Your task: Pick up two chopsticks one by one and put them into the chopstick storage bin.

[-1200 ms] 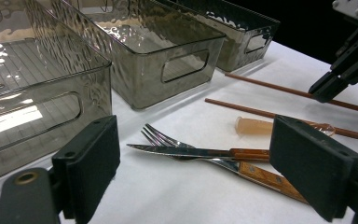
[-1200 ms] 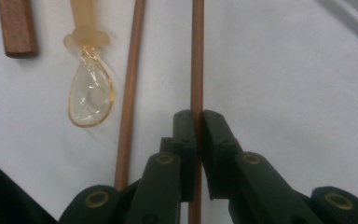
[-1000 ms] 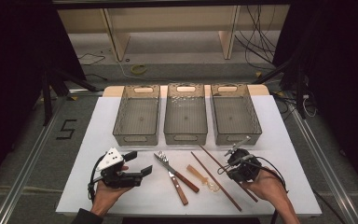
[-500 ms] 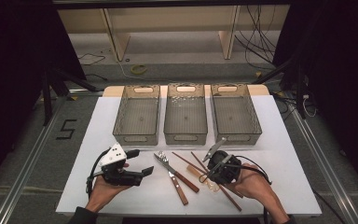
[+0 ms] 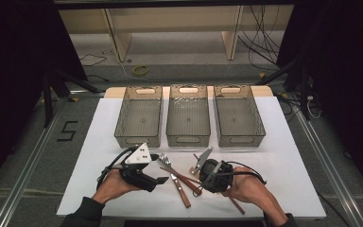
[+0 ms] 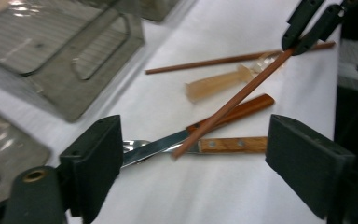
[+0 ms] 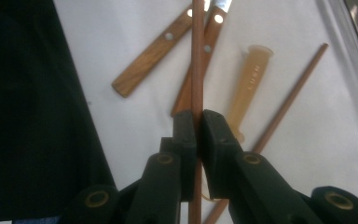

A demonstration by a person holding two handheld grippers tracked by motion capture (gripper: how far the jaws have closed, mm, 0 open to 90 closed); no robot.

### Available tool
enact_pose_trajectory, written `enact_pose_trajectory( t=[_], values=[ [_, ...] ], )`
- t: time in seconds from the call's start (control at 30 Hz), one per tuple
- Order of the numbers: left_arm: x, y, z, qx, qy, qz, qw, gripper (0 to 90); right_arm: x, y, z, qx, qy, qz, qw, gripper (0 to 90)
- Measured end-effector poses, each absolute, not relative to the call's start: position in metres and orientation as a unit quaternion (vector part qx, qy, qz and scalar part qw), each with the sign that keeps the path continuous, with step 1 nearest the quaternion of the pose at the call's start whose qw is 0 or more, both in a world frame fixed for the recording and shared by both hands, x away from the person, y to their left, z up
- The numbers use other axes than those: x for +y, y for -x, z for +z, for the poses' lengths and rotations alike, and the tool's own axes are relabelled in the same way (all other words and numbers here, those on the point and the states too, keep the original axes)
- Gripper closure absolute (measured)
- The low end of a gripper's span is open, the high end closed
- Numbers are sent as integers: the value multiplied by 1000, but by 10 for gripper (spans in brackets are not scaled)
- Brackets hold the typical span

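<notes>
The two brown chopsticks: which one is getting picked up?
The chopstick pinched between the right gripper's fingers, crossing over the wooden-handled knife and fork. The other chopstick lies flat on the white table, untouched.

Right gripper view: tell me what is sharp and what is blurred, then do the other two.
Right gripper view: fingers and clamped chopstick sharp, left side dark. Left gripper view: knife fairly sharp, bins soft, near fingers blurred. High view: white table evenly lit, surroundings black.
</notes>
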State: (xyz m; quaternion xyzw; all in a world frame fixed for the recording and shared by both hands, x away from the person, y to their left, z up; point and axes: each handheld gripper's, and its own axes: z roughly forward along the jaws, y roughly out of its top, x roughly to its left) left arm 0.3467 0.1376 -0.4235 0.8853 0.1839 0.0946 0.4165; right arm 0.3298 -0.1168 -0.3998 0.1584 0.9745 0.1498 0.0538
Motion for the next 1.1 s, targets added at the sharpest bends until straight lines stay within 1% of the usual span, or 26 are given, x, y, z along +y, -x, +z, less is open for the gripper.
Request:
enact_pose_trajectory(
  t=[0.07, 0.13, 0.2, 0.3, 0.37, 0.43, 0.6, 0.63, 0.87, 1.1],
  values=[
    [135, -347, -423, 177, -890, 94, 410, 206, -113, -328, -399, 975, -154, 149, 54, 850],
    [128, -348, -423, 153, -902, 85, 395, 234, -111, -327, -399, 978, -142, 146, 51, 849],
    [124, -347, -424, 142, -909, 80, 384, 259, -109, -325, -398, 978, -137, 147, 53, 849],
    [121, -346, -425, 122, -917, 82, 371, 318, -106, -323, -398, 980, -126, 142, 51, 850],
    [118, -345, -425, 106, -923, 73, 362, 359, -105, -323, -398, 981, -122, 141, 52, 849],
    [115, -343, -425, 99, -925, 72, 359, 383, -104, -322, -399, 982, -115, 138, 49, 849],
    [111, -341, -425, 67, -935, 68, 343, 478, -101, -321, -399, 984, -106, 136, 48, 849],
    [108, -338, -426, 53, -939, 66, 333, 496, -101, -321, -399, 984, -102, 137, 49, 849],
    [102, -334, -429, 30, -949, 62, 309, 598, -100, -320, -399, 986, -86, 136, 50, 849],
    [101, -333, -430, 17, -950, 57, 306, 697, -99, -318, -399, 987, -74, 131, 48, 849]
  ],
)
